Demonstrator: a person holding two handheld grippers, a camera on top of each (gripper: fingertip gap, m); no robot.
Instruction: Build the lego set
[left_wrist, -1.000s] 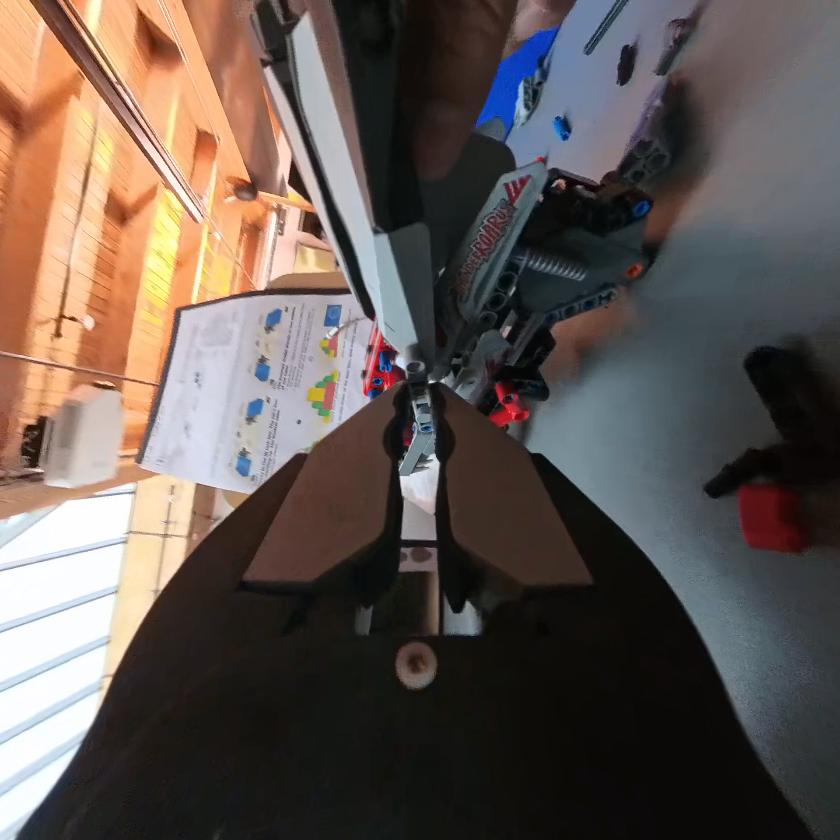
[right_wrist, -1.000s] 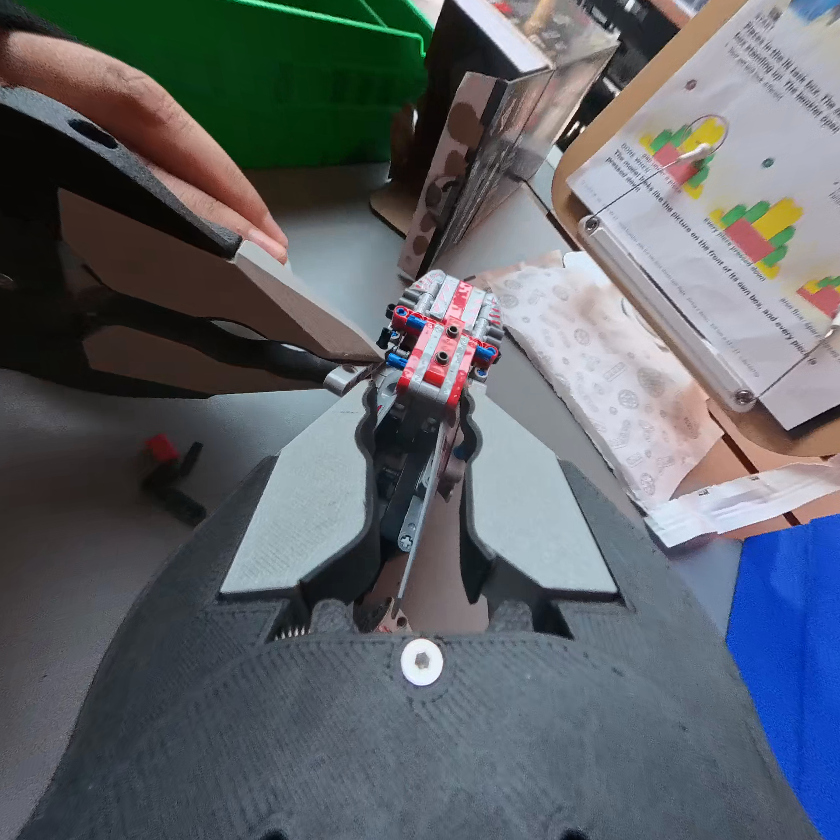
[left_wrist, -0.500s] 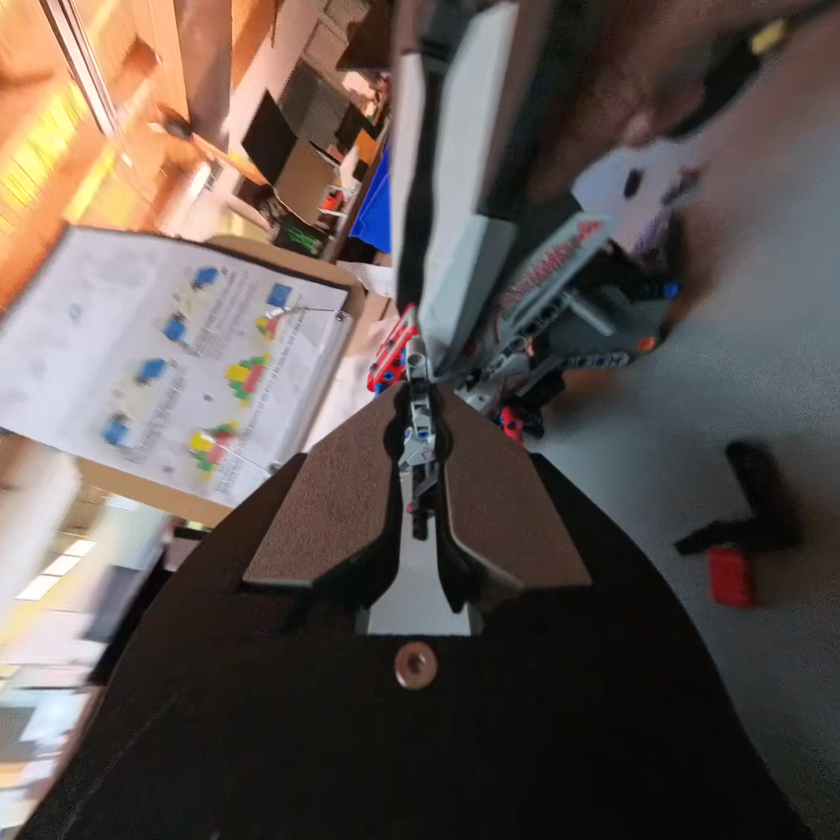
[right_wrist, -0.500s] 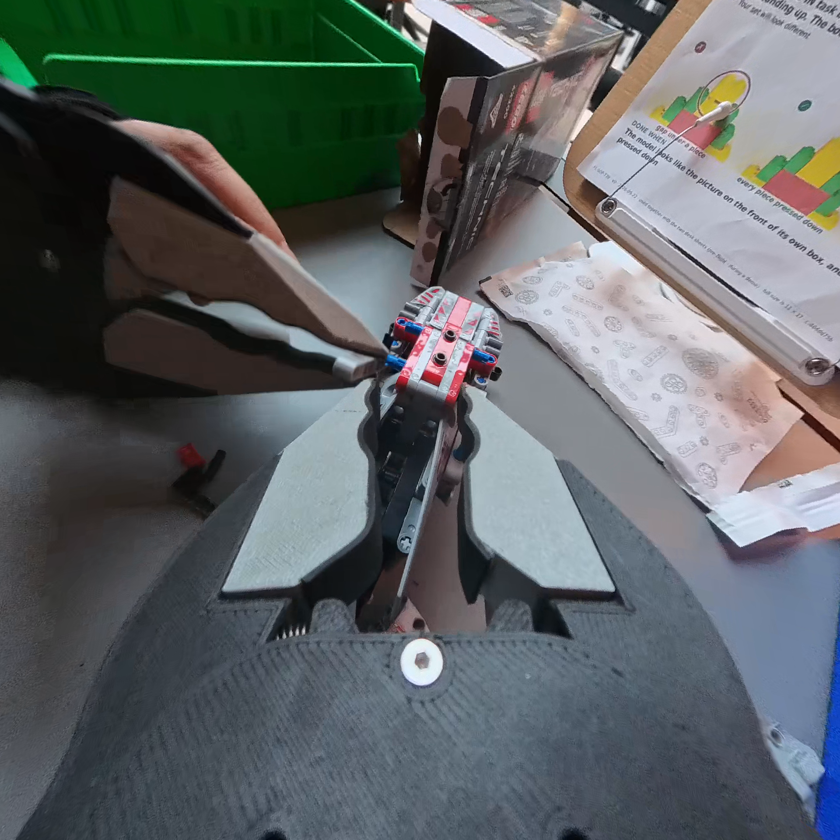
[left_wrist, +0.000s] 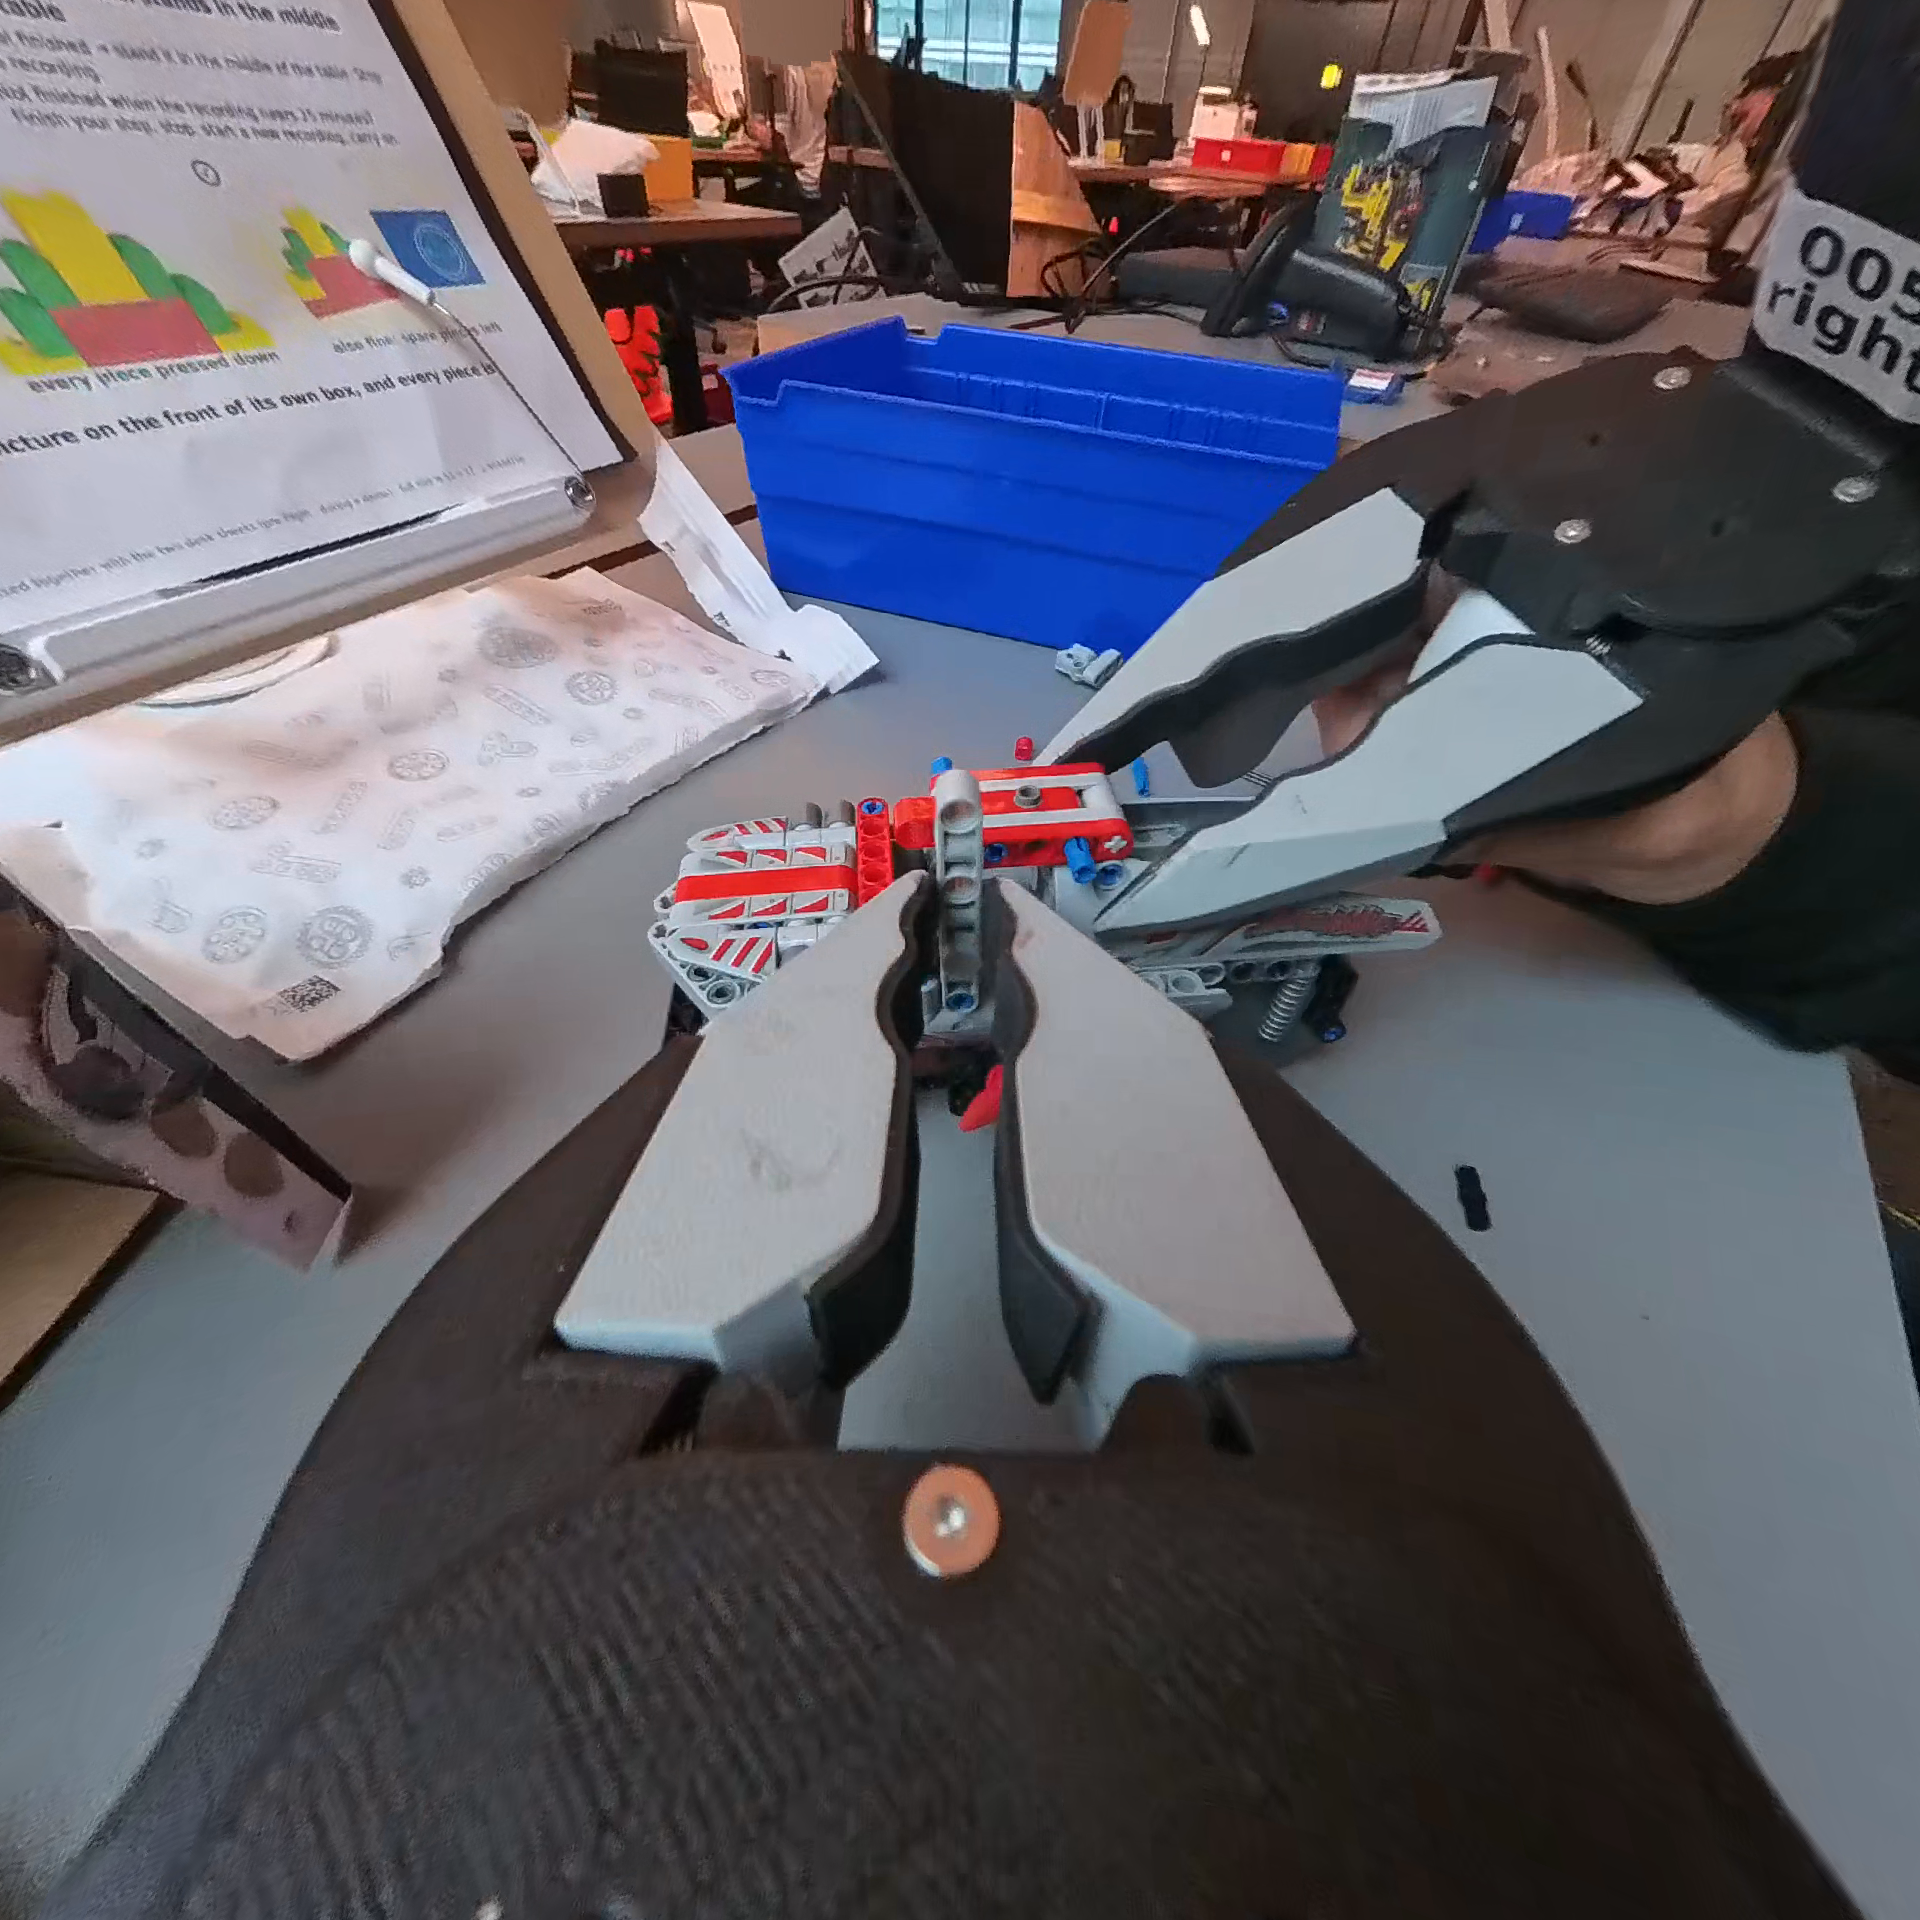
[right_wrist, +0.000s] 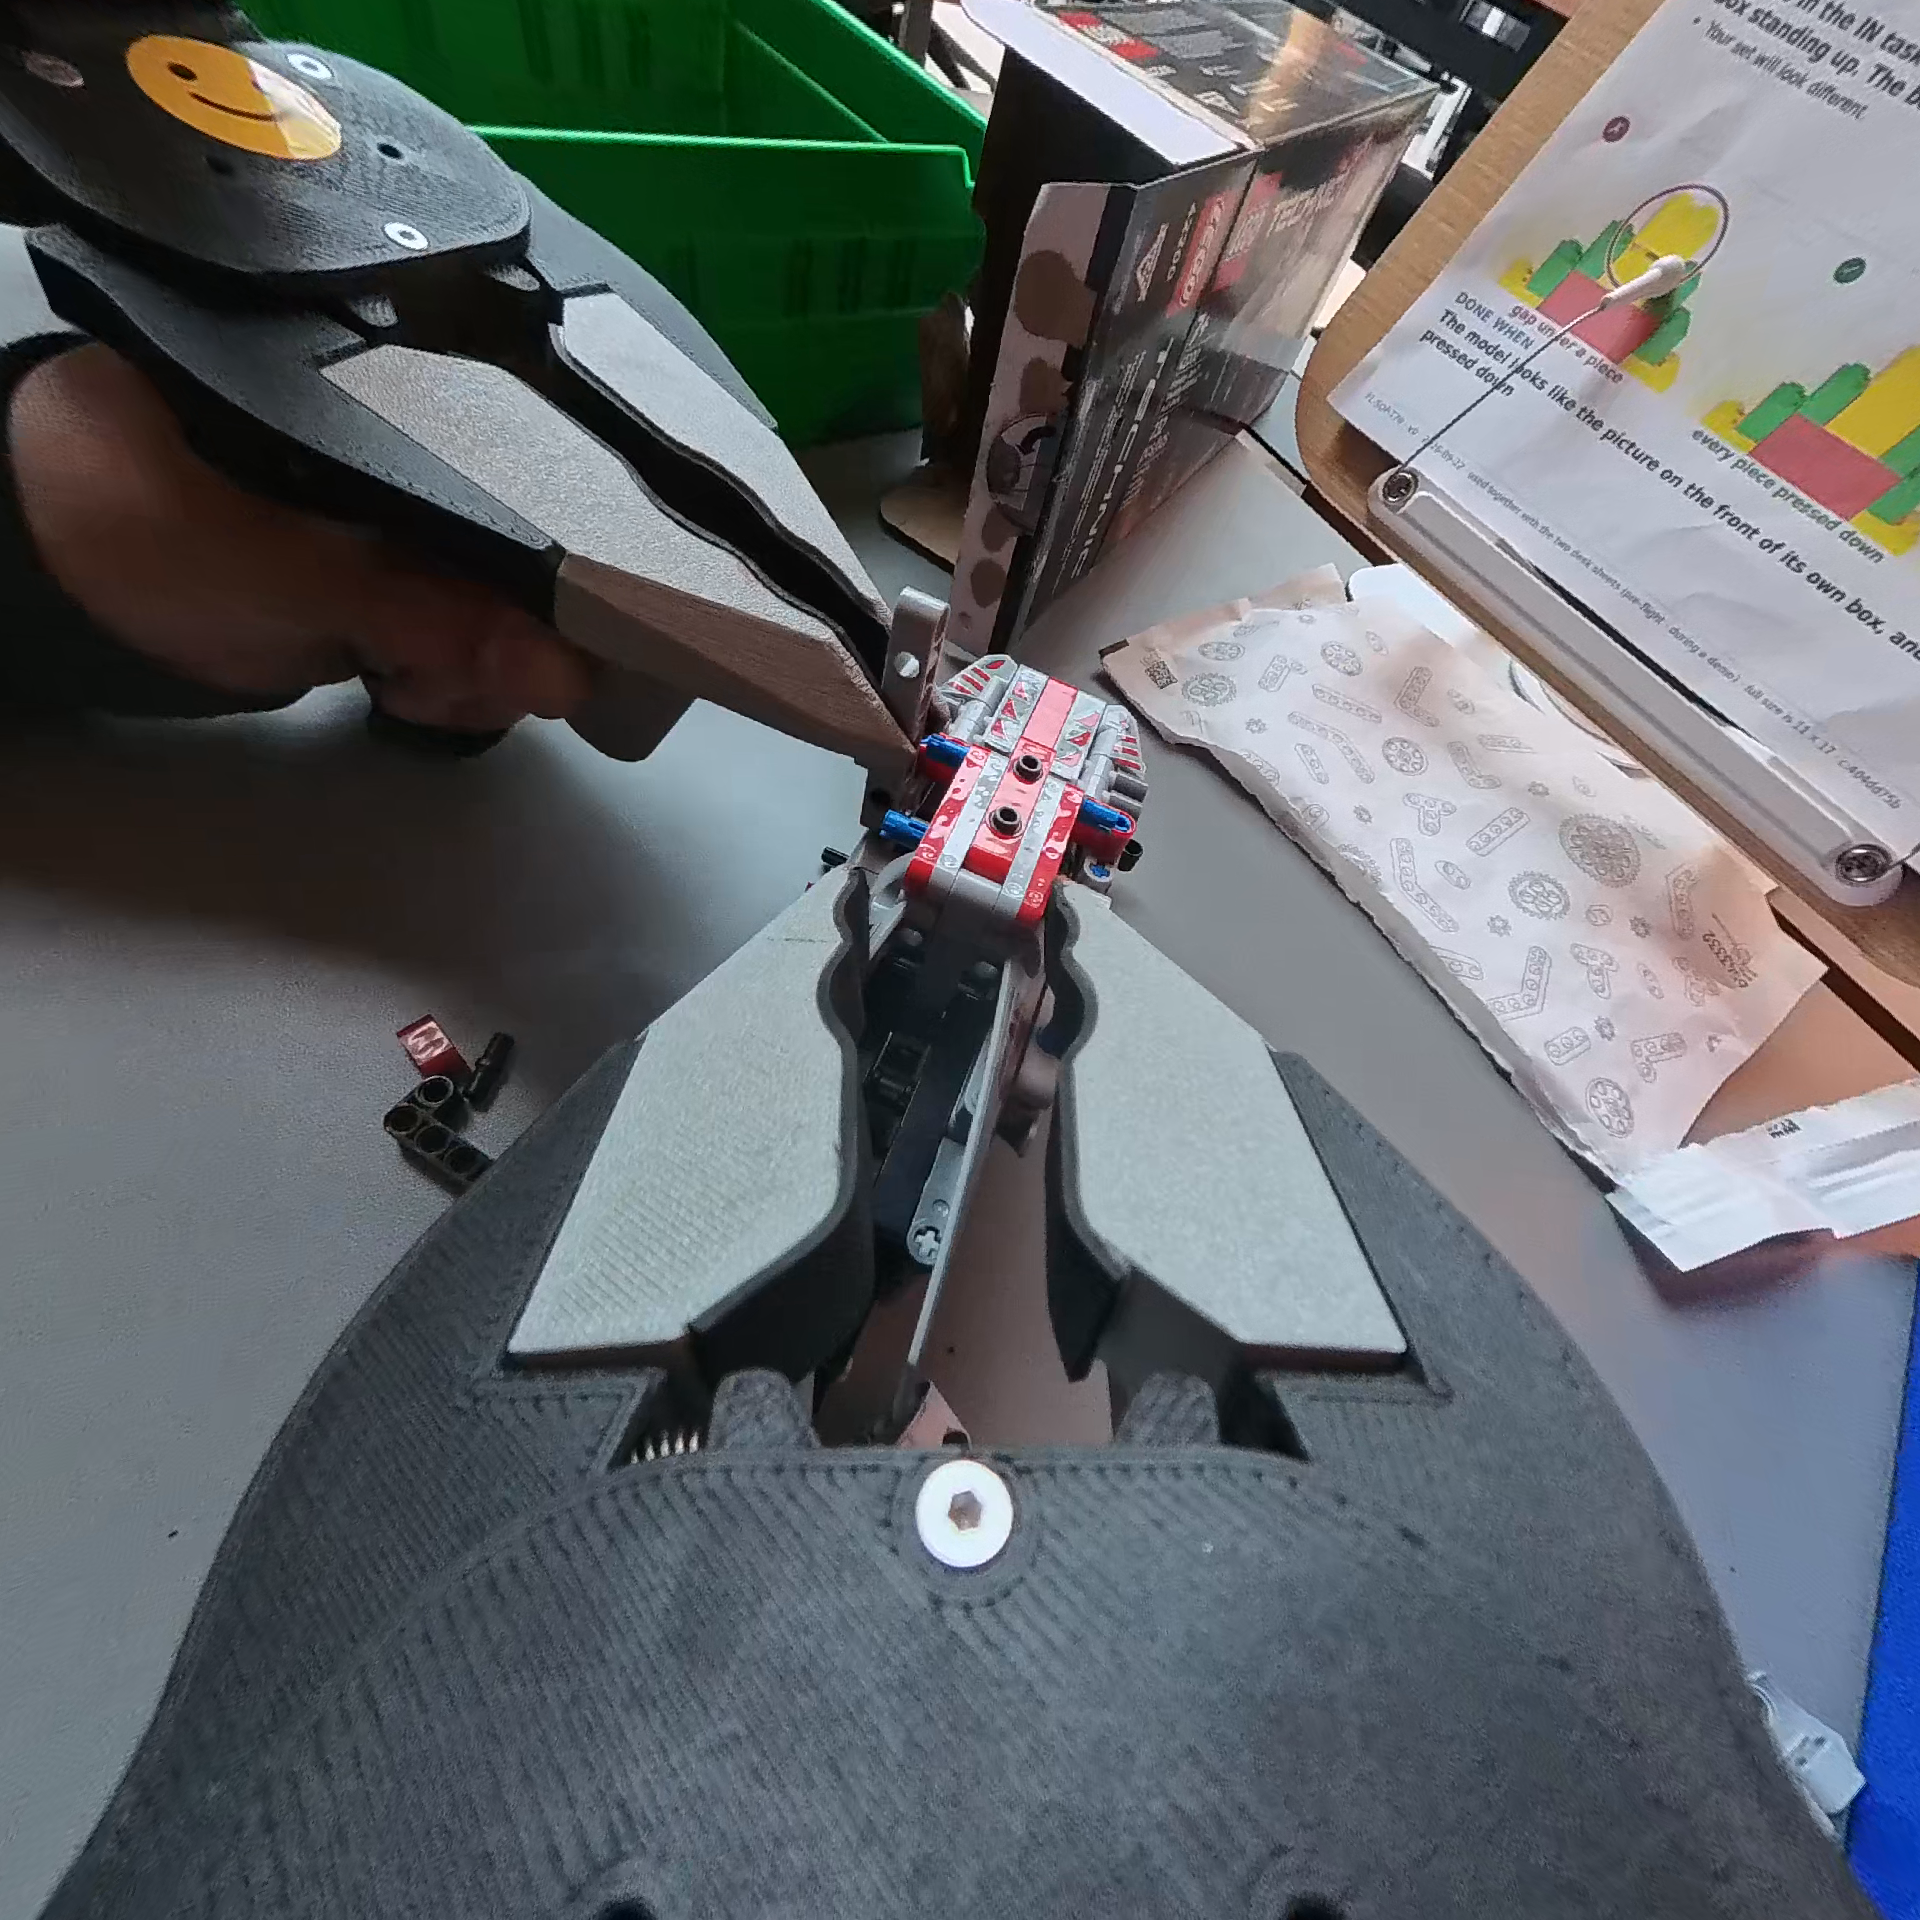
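Note:
The red and grey lego car model sits low over the grey table. My right gripper is shut on its rear half, with the red striped front pointing away from me. In the left wrist view the right gripper comes in from the right. My left gripper is shut on a light grey beam with holes, held upright against the model's side by the blue pins. In the right wrist view the left gripper comes from the upper left with the grey beam standing at its tips.
A blue bin stands behind the model and a green bin at the far left. The set's box, an instruction board and a printed paper bag lie nearby. Loose black and red pieces and a black pin lie on the table. The grippers are tip to tip, or close to it.
My left gripper has turned from sideways to level, keeping the grey beam, and now holds it upright against the model's side. My right gripper keeps its hold on the model.

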